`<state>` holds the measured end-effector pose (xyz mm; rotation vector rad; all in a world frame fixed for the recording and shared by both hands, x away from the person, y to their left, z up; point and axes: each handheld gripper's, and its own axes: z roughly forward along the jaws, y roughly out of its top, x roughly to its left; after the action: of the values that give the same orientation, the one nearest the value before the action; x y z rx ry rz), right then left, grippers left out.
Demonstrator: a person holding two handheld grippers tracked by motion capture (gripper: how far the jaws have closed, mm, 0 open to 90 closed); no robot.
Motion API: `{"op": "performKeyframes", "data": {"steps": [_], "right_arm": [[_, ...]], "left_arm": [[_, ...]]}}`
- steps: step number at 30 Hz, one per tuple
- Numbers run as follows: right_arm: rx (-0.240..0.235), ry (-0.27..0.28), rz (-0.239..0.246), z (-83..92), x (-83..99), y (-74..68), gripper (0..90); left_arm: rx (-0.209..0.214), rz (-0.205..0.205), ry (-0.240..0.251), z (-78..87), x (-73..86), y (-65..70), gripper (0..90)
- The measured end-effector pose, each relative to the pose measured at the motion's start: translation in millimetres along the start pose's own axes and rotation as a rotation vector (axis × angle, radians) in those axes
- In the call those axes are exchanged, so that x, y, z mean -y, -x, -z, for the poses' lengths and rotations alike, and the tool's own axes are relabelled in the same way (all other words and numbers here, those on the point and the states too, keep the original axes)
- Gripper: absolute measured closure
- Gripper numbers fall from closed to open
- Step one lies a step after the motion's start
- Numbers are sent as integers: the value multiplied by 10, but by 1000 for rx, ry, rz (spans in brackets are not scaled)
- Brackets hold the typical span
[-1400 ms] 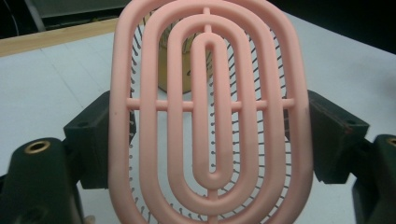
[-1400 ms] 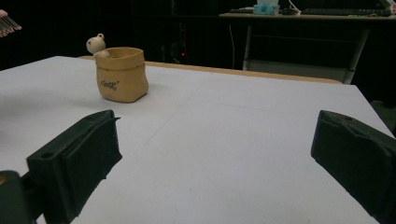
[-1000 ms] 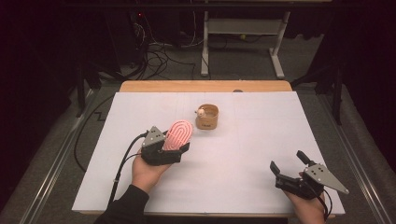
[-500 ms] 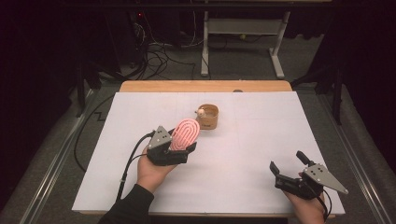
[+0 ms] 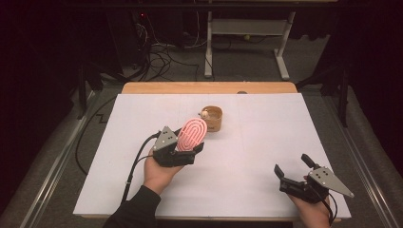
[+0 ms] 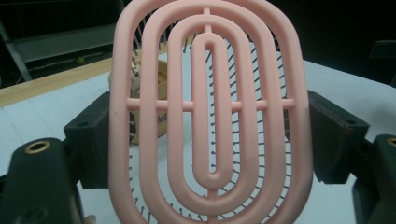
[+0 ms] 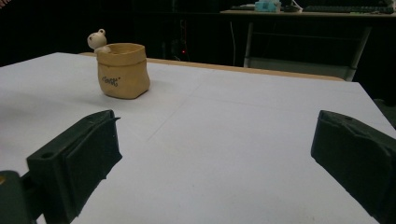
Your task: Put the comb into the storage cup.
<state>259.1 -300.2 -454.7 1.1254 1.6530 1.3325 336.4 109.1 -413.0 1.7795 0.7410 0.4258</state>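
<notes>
A pink oval hairbrush [image 5: 192, 134] with a vented back and thin bristles stands upright between the jaws of my left gripper [image 5: 189, 146], just in front of a small tan pot [image 5: 213, 118]. In the left gripper view the brush [image 6: 210, 116] is close to the camera, and my left gripper [image 6: 210, 140] is shut on its two long edges. The tan pot [image 6: 149, 93] shows behind it through the slots. My right gripper [image 5: 292, 165] rests near the table's front right corner, open with nothing between its jaws. From my right gripper [image 7: 210, 154], the pot [image 7: 123, 71] stands far off with a little bear figure [image 7: 97, 39] on its rim.
White sheet [image 5: 266, 137] covers the table, with a wooden strip [image 5: 209, 88] along the far edge. Beyond the table are a white desk frame [image 5: 247, 42] and loose cables [image 5: 161, 57] on the floor. A black cable [image 5: 135, 166] trails from the left gripper.
My left hand has carried the pink brush a little farther away and to the right, closer to the tan pot. The right gripper has stayed put.
</notes>
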Motion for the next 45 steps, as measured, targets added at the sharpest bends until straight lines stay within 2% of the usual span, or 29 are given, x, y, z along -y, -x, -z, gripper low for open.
{"op": "performKeyframes", "data": {"steps": [9,20,26,39,45], "right_arm": [[0,-5,-3,-3,11,-4,16],[-11,-4,4,-14,6,-43,16],[-15,4,-1,-45,-19,-69,11],[-47,12,41,-302,-275,-243,11],[-59,7,56,-442,-353,-318,6]], "left_arm": [[18,-8,27,-68,-27,54,184],[28,-15,32,-40,48,81,184],[35,-26,56,4,33,116,184],[36,-33,68,66,12,111,184],[22,-39,75,106,3,95,184]]}}
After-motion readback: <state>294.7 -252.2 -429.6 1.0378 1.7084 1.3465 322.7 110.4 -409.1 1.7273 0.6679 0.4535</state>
